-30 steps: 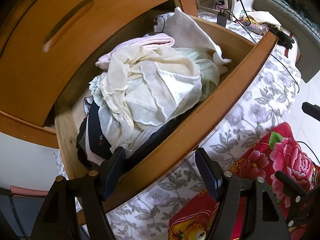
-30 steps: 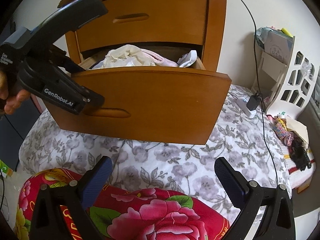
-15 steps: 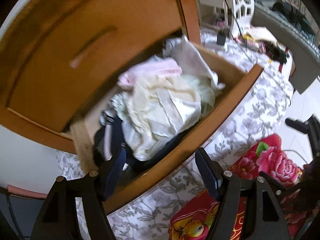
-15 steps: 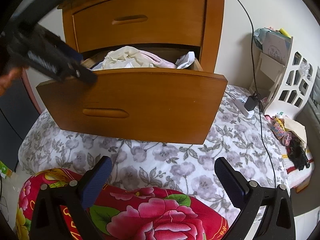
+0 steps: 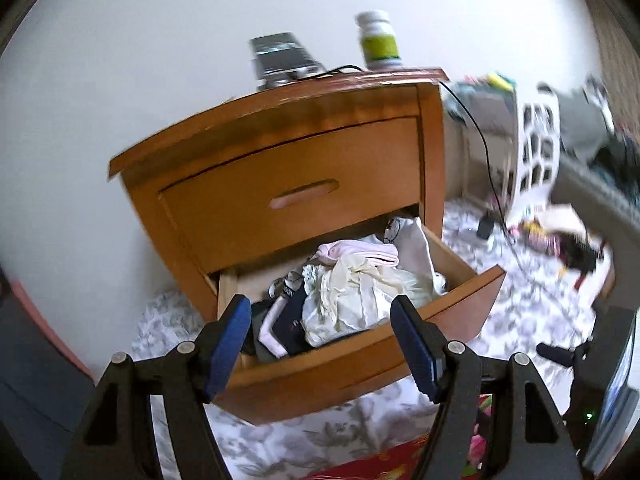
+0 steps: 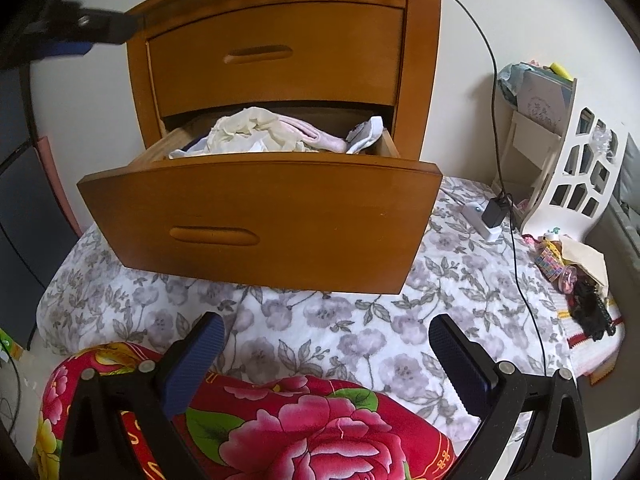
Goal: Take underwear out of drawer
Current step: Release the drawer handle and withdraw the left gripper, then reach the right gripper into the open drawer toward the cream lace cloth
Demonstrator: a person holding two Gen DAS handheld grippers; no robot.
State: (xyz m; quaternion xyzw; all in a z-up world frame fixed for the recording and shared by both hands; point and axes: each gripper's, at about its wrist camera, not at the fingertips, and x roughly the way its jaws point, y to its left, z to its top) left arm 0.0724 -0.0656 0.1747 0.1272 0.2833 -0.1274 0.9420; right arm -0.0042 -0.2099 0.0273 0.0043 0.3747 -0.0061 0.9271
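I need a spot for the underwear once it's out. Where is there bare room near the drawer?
Free: grey floral bedspread between the open wooden drawer and red peony quilt. Crowded: the drawer's heaped cream and pink clothes; the charger and black cable by the white lattice rack.

The left gripper (image 5: 320,320) has pulled up and back from the open drawer (image 5: 360,344). A second ago its view sat close over the heaped underwear (image 5: 352,296), tilted; now it takes in the whole nightstand (image 5: 280,152) — even the bottle (image 5: 378,40) and the dark device (image 5: 280,56) on its top — and stands nearer level. In the right wrist view the left gripper (image 6: 76,32) has climbed from beside the drawer front to the upper left corner.
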